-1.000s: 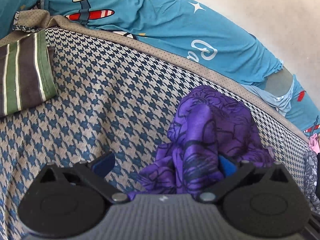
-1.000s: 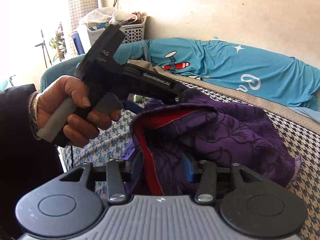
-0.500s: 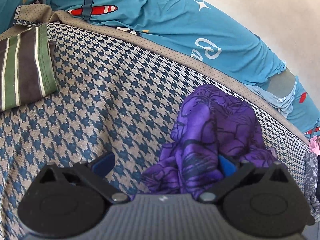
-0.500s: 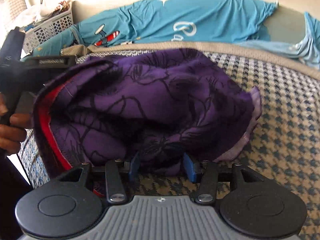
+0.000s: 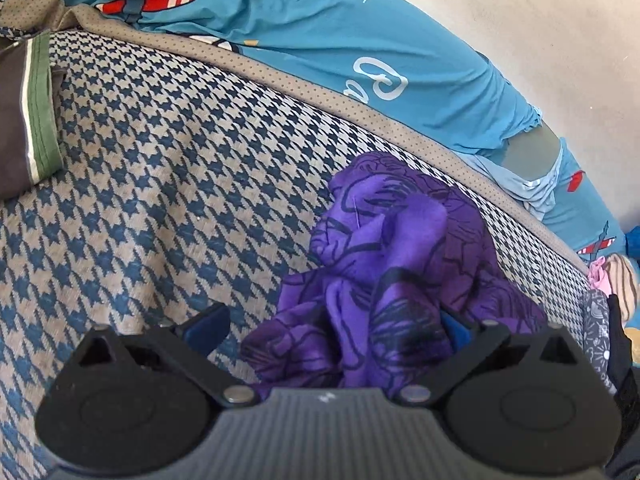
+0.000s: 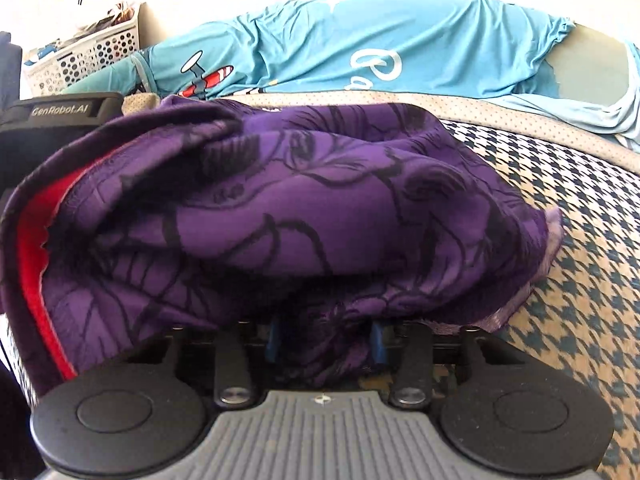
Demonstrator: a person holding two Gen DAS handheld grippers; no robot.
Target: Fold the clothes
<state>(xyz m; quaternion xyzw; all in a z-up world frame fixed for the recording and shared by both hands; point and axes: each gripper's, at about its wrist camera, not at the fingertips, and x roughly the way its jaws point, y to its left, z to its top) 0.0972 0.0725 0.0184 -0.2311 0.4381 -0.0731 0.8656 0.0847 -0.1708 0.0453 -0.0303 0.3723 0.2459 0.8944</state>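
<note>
Your left fingers [image 5: 328, 324] stood wide apart, the blue pad of one bare over the bed's houndstooth cover [image 5: 168, 168] and the other half sunk in cloth, so they gripped nothing that I could see. Your right fingers [image 6: 325, 338] were drawn narrow with a bunch of the purple garment [image 6: 280, 208] between their blue pads, and I take that as a hold.

That garment, purple with black line drawing and a red lining [image 6: 34, 248] showing at one edge, lay bunched on the cover, humped up in front of the right fingers and crumpled against the left ones. It was not flat and not folded. The body of your left gripper showed at the far side of it in the right view.

I judge you were in the handling of this one piece, either gathering it to spread or part way through a fold; the heap would fit both. Whichever it was, the next move called for a second firm hold on a true edge or corner, since loose folds like these will slip and drag unevenly.

A striped green and brown piece [image 5: 24, 112] lay well apart, near the turquoise aeroplane-print bedding [image 5: 320, 40].
</note>
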